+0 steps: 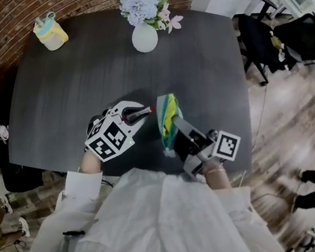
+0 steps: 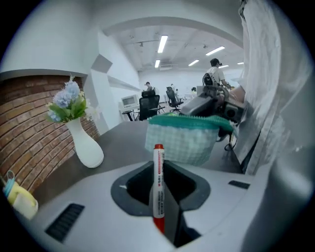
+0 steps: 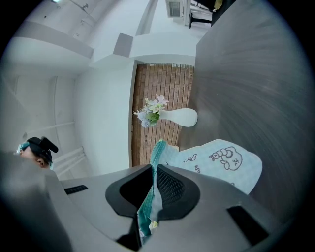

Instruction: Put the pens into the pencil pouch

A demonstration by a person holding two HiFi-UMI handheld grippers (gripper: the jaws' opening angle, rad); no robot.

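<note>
Left gripper (image 2: 160,194) has its jaws partly closed on a red-tipped marker pen (image 2: 158,182), clamped near its lower end so the rest stands out ahead of the jaws. Right gripper (image 3: 151,197) is almost shut, pinching the teal zipper edge of the pencil pouch (image 1: 168,118) and holding it up off the table (image 1: 70,78). Both pouch and pen are on the person's side of the white vase (image 1: 145,36), well apart from it, with the pen just beside the pouch. As I judge it, this pen is lifted and brought up but not yet inside. Its tip must find the opening before the jaws let go. Whether other pens are already inside cannot be told.
</note>
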